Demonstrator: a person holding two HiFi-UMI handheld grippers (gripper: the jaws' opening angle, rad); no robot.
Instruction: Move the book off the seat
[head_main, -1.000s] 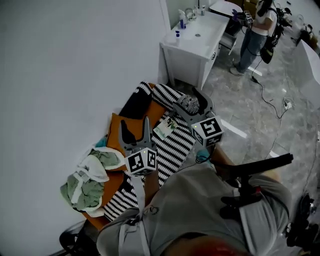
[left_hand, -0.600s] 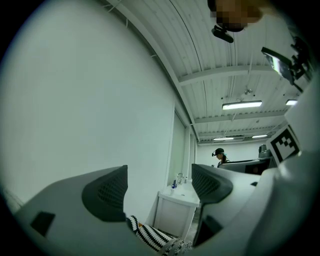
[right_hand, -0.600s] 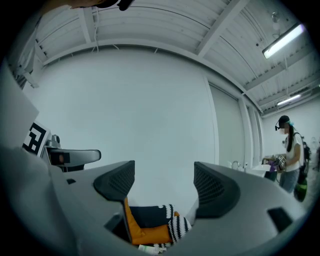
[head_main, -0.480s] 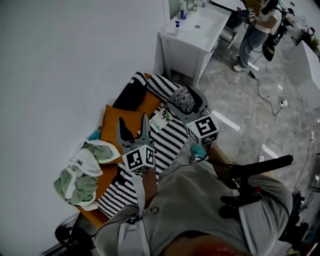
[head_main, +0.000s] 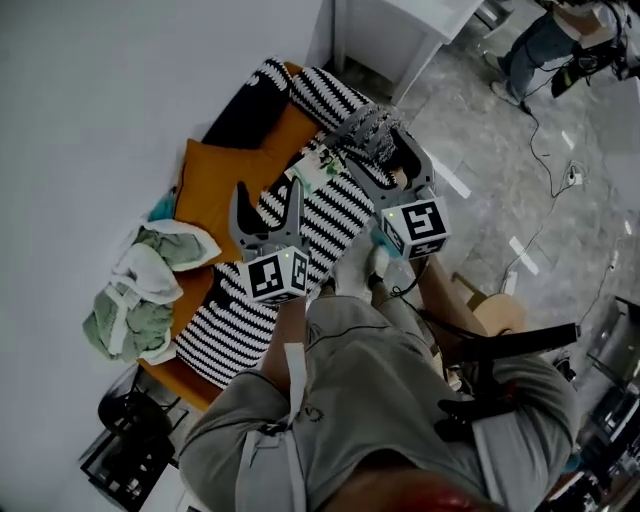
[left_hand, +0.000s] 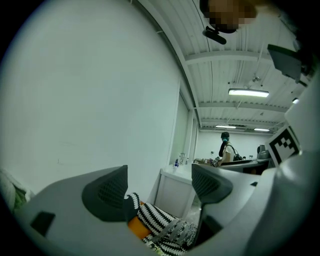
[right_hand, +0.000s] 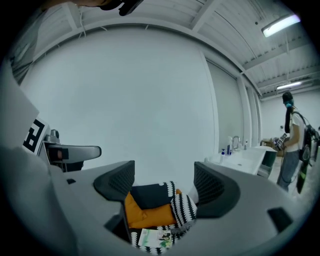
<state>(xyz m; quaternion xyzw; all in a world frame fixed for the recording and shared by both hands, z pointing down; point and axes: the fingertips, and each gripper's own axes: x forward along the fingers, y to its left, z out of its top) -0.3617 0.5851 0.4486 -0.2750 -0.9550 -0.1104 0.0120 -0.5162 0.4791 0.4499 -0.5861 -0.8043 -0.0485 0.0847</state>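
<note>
- Both grippers have dropped toward the seat (head_main: 212, 172) over the past second.
- Left gripper (head_main: 267, 203) hangs above the striped blanket (head_main: 300, 245), jaws apart and empty.
- Right gripper (head_main: 375, 155), also apart and empty, hovers just beside the book (head_main: 318, 166).
- Book lies flat on the blanket near the seat's far end.

An orange seat (head_main: 196, 288) carries everything. A black-and-white striped blanket (head_main: 245, 325) covers its outer half, from 7 o'clock up to 1 o'clock. An orange cushion (head_main: 215, 175) lies at 11 o'clock, touching a dark cushion (head_main: 245, 112) at 12 o'clock. A heap of green and white clothes (head_main: 130, 300) sits at 8 o'clock. A book (head_main: 318, 167) lies on the blanket at 1 o'clock, just beside a grey speckled cloth (head_main: 365, 128)
</note>
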